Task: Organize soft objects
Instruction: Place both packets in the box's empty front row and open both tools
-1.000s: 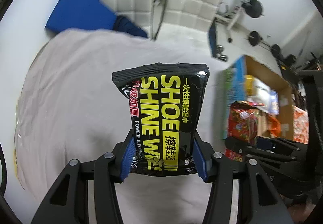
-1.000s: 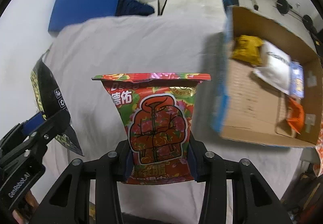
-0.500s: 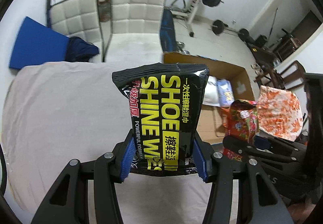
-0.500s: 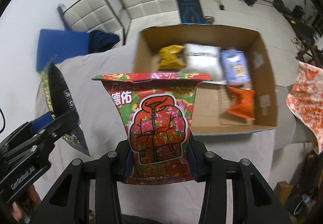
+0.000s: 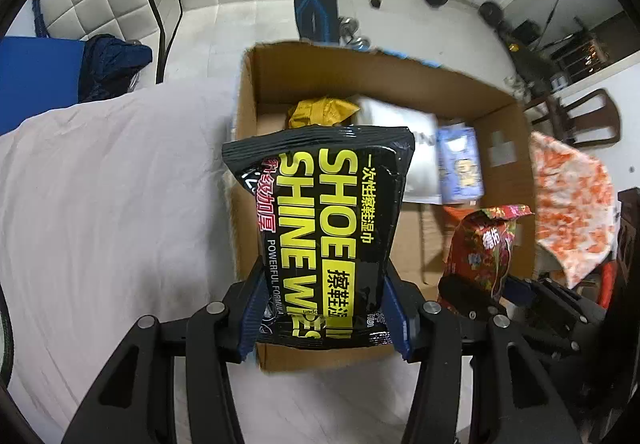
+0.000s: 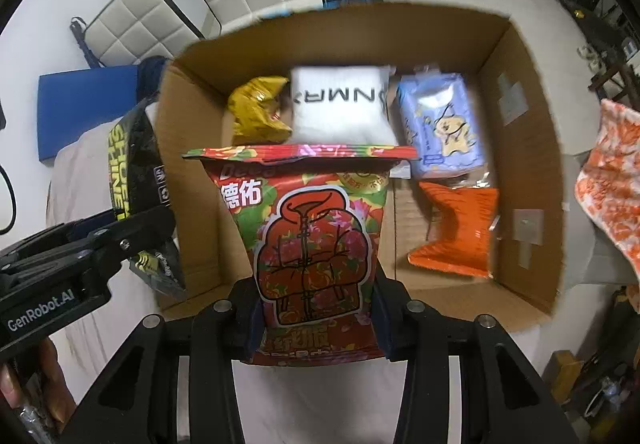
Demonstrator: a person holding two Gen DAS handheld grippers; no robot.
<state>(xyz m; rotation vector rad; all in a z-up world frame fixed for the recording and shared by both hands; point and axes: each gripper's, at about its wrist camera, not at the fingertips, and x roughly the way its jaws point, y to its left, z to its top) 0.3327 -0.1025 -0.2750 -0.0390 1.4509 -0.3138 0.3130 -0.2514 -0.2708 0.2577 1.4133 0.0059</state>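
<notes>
— What have you got in each hand?

— My left gripper (image 5: 322,314) is clamped on the black shoe-wipes pack (image 5: 324,228), pinched across its lower end with the sealed top standing up. My right gripper (image 6: 316,318) is squeezing the red floral pack (image 6: 316,244) the same way, low down, crimped top edge uppermost.

— And where are they relative to the cardboard box (image 6: 524,172)?

— Both hang above it. The red pack is over the near left part of the open box; the black pack is over the box's left wall, just beside it, as the right wrist view shows.

— How do they feel likely to behave?

— I judge both to be light, soft film pouches. The glossy film looks slippery, and the body gives under the pads, so a grip across the full width near the bottom seam seems right; a pinch on the thin crimped edge would probably let them swing or slide.

— Anything fragile?

— Not likely; they should tolerate a short drop. The box already holds a yellow bag (image 6: 256,112), a white pack (image 6: 340,104), a light-blue pack (image 6: 440,128) and an orange bag (image 6: 456,232), with bare floor at the near left.
</notes>
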